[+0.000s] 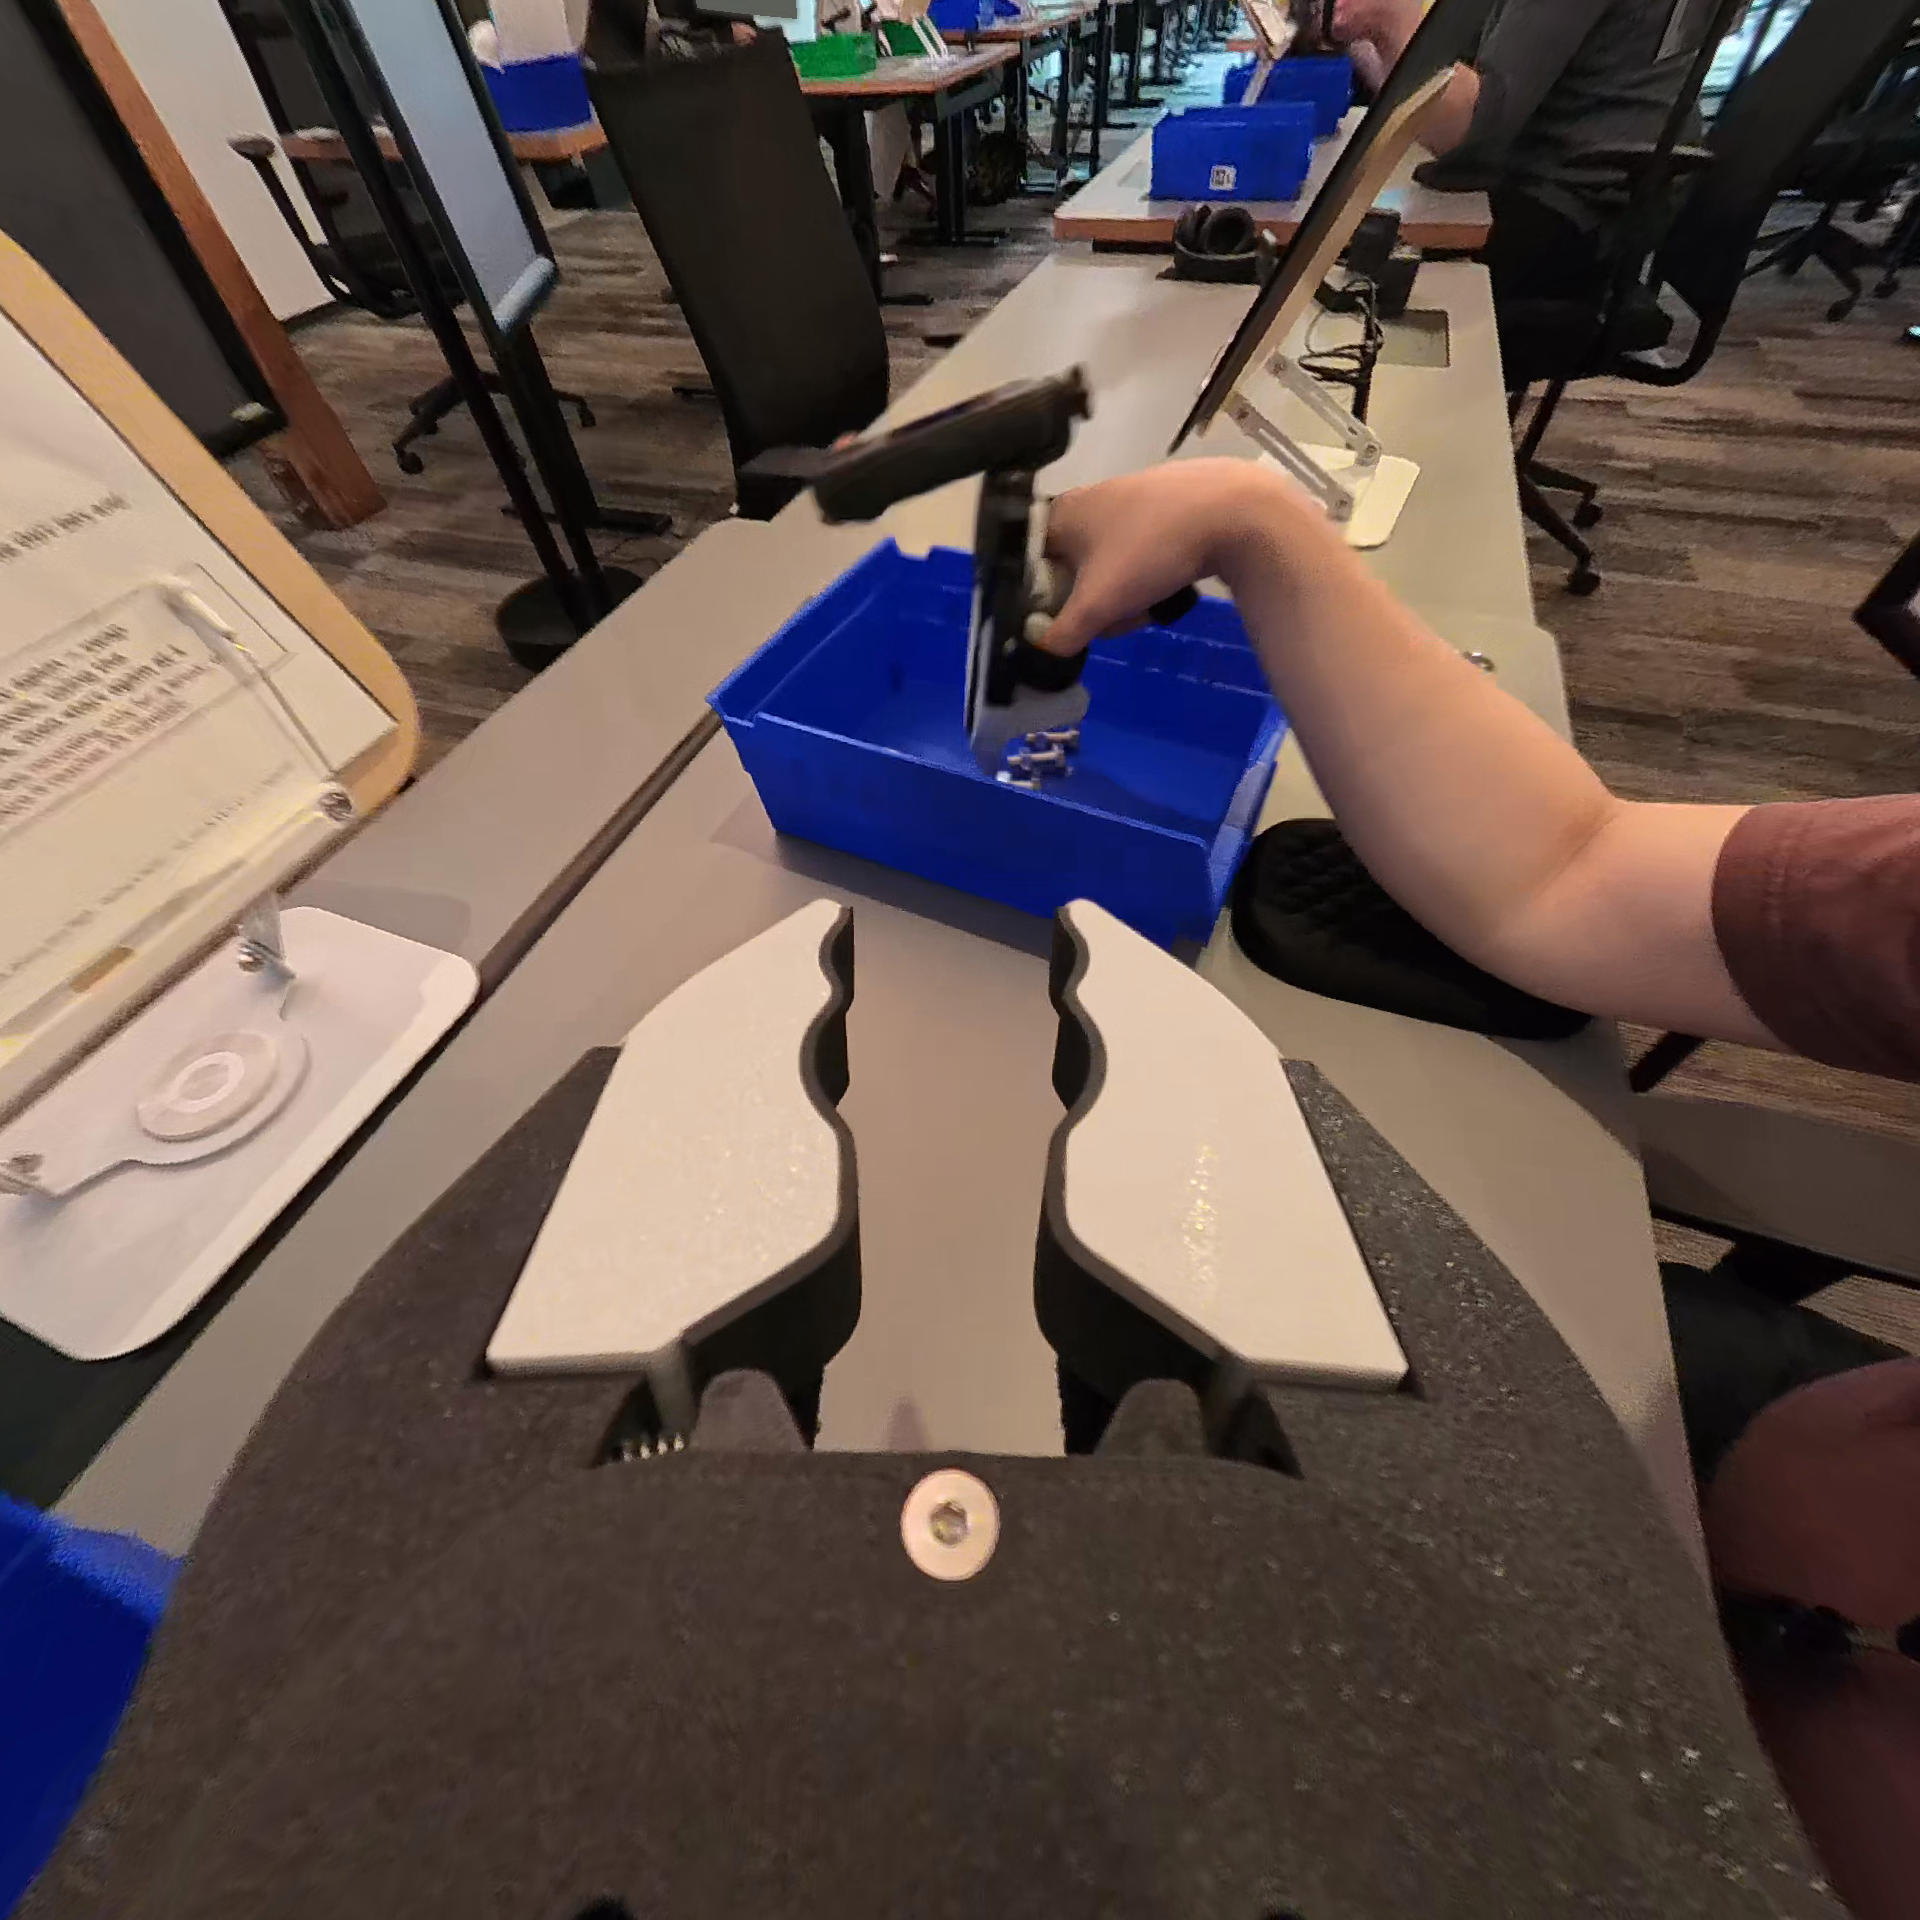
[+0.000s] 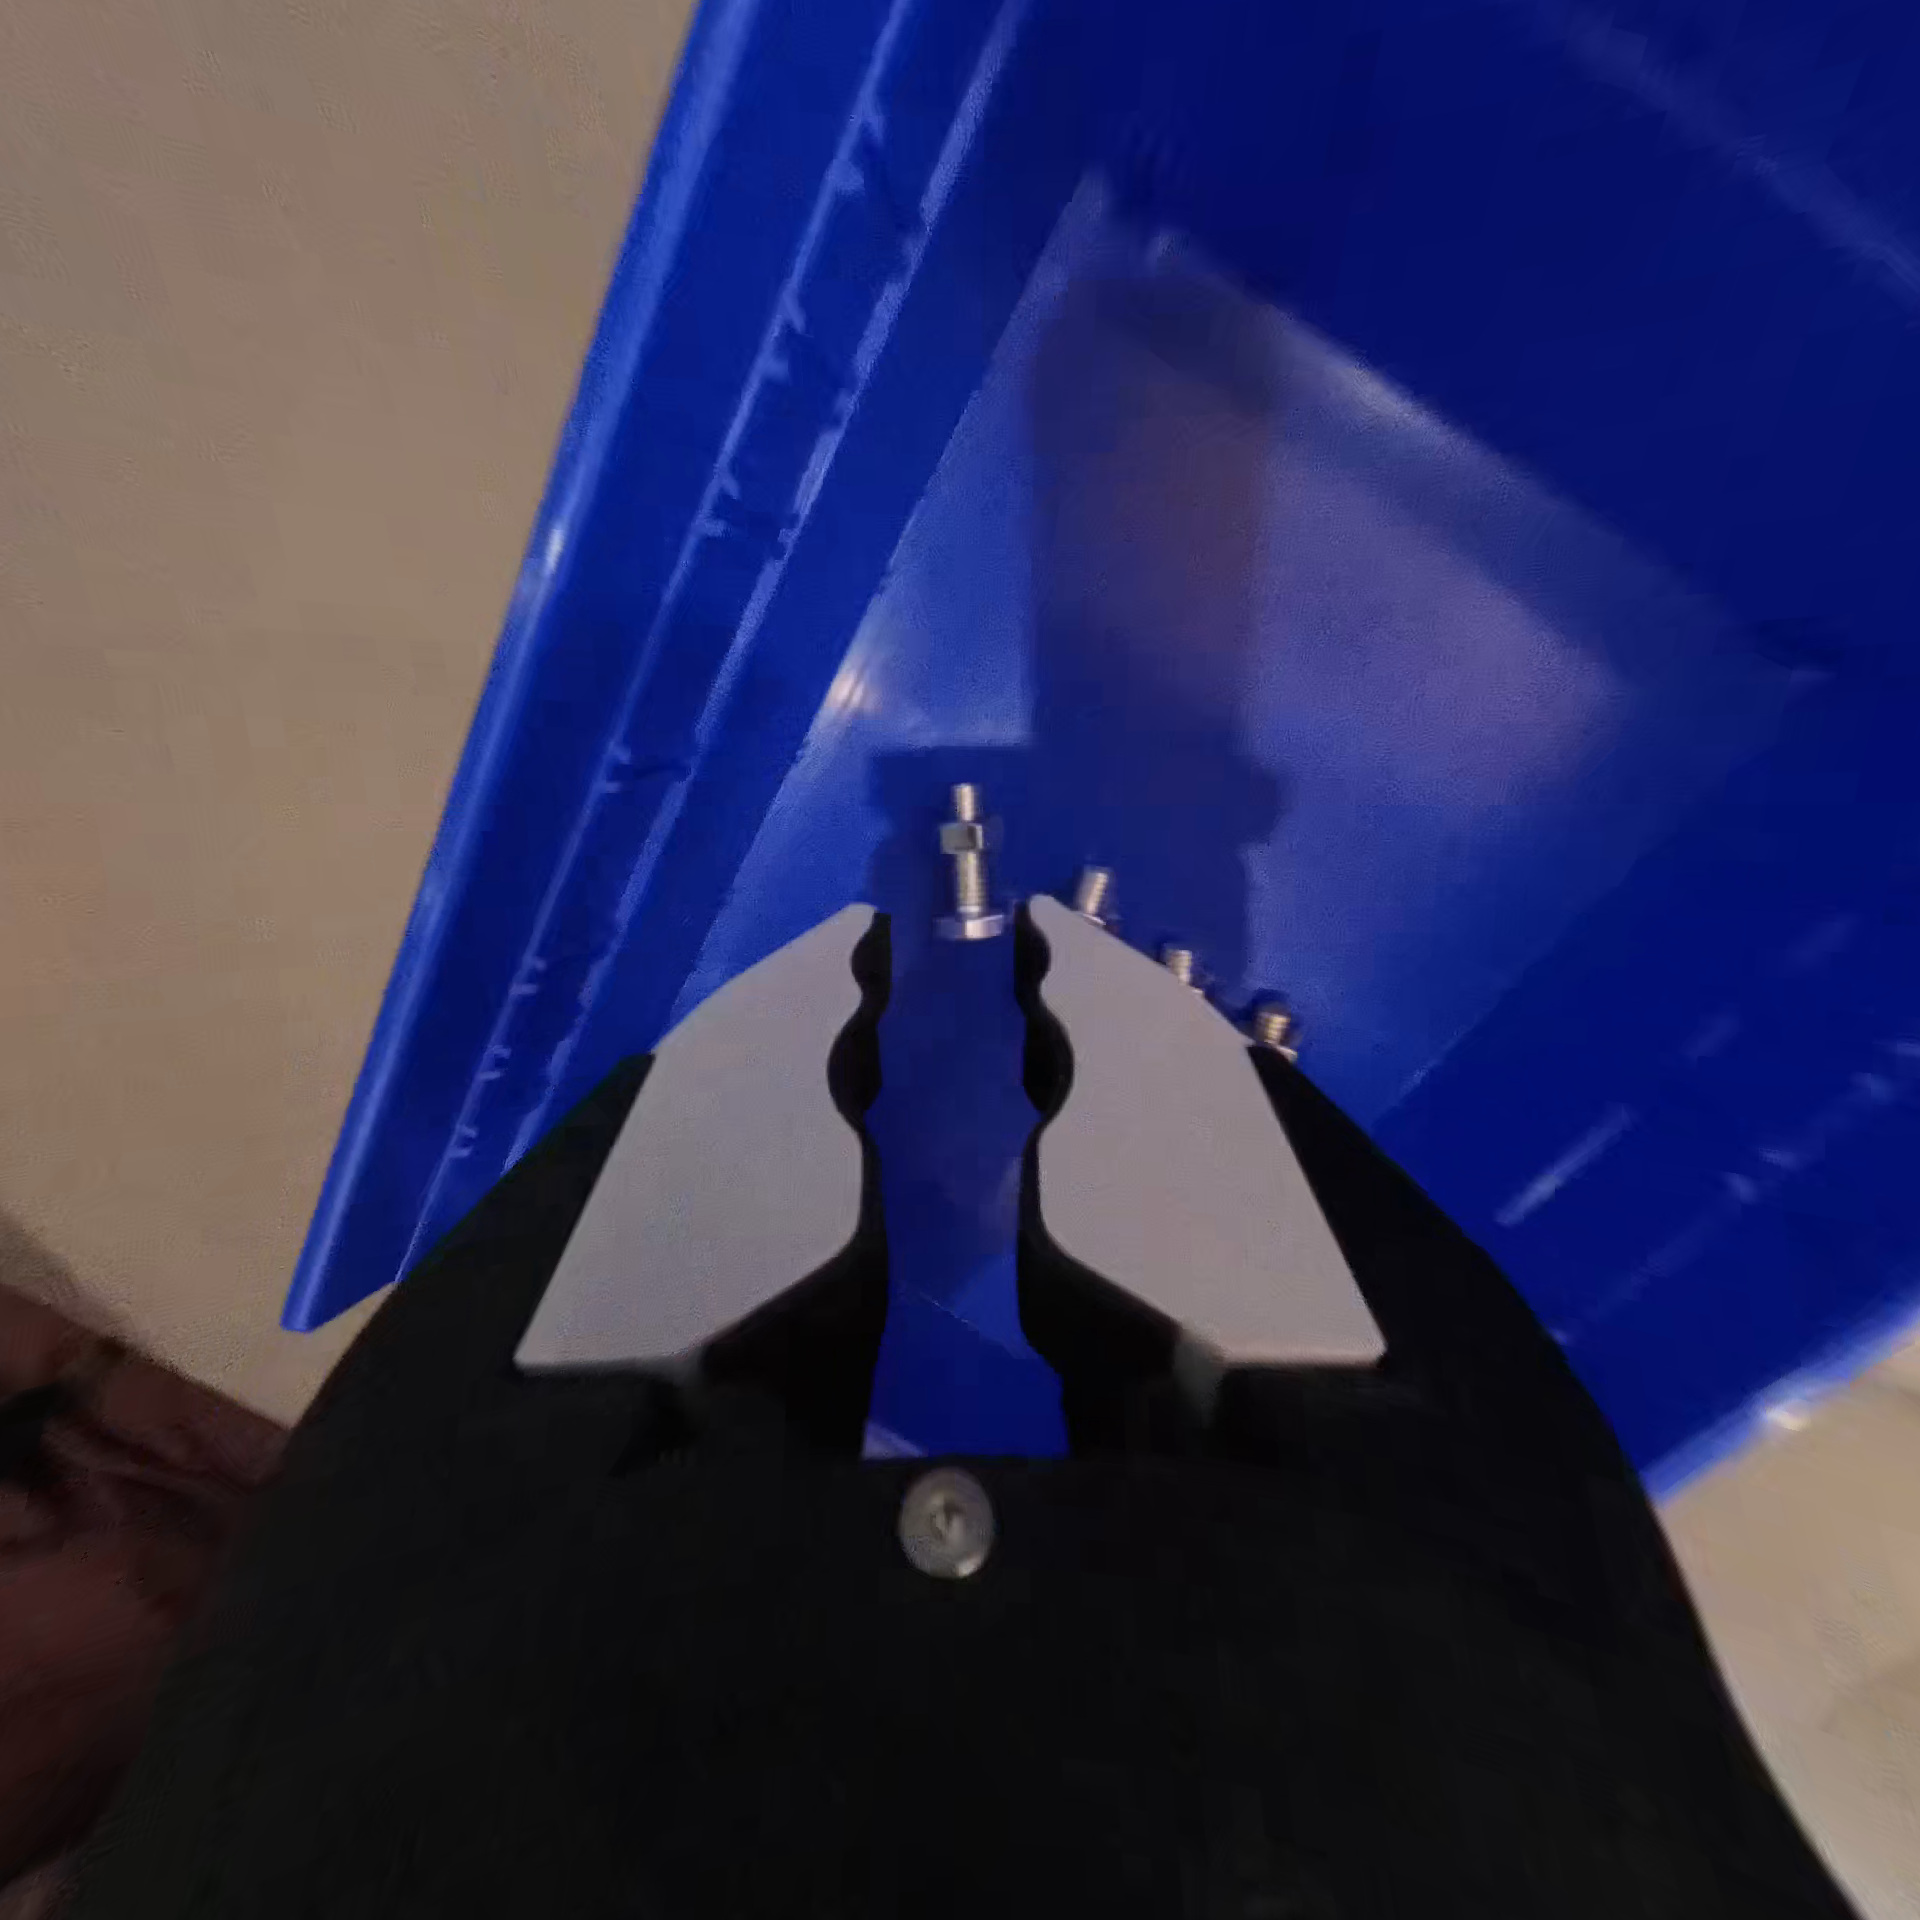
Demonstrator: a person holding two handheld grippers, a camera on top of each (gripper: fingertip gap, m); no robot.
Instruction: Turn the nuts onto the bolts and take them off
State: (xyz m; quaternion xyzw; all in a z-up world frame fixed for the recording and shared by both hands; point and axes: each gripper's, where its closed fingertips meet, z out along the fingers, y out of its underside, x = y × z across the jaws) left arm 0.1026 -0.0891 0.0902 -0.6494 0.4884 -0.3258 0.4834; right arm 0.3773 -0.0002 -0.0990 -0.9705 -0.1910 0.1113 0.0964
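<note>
My right gripper reaching spread into blue bin, bolt with nut lying at 12 o'clock off its tips. My left gripper hovering spread over surface.

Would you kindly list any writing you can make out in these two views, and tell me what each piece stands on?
printed sheet on the left stand: several lines of print, too blurred and skewed to read.
white label on the far blue bin: too small to read.
near blue bin, bolts, left hand-held gripper, right hand-held gripper: no writing visible.
</note>
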